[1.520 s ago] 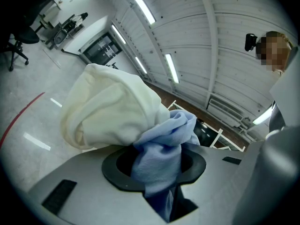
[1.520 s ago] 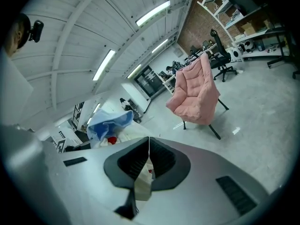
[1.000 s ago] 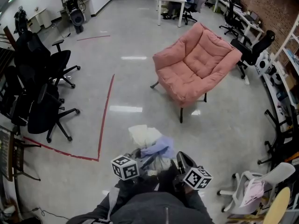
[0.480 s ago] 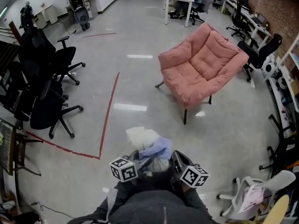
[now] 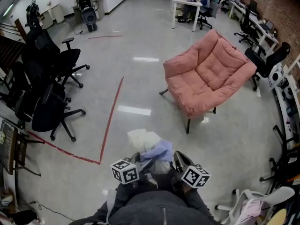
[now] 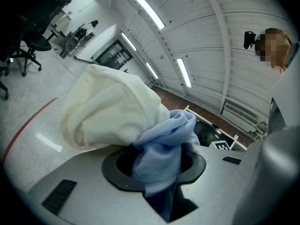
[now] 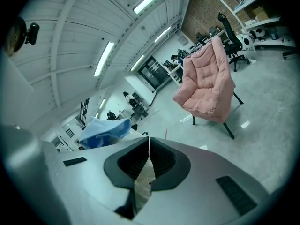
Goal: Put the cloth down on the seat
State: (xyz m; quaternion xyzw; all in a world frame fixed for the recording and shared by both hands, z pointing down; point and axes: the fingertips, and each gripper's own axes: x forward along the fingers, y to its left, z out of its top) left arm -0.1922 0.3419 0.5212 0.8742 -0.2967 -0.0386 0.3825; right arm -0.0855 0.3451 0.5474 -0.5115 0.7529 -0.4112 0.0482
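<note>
I carry a bundle of cloth in front of me: a cream cloth (image 5: 143, 138) (image 6: 108, 107) bunched over a light blue cloth (image 5: 158, 150) (image 6: 164, 149). My left gripper (image 5: 144, 162) (image 6: 159, 175) is shut on the blue cloth, which fills the gap between its jaws. My right gripper (image 5: 176, 161) (image 7: 147, 163) is shut on a thin pale fold of cloth (image 7: 143, 184); the blue cloth (image 7: 105, 130) shows to its left. The pink armchair (image 5: 208, 76) (image 7: 206, 86) stands ahead to the right, some way off, its seat (image 5: 190, 90) bare.
Black office chairs (image 5: 49, 93) crowd the left side. A red tape line (image 5: 110, 121) runs across the grey floor. Desks with a seated person (image 5: 187, 3) stand at the back, more chairs (image 5: 267, 60) on the right, and a white chair (image 5: 255, 203) holds a pink cloth at bottom right.
The armchair has drawn nearer and sits lower in the head view as I walk towards it. Both grippers keep the same hold on the cloth bundle.
</note>
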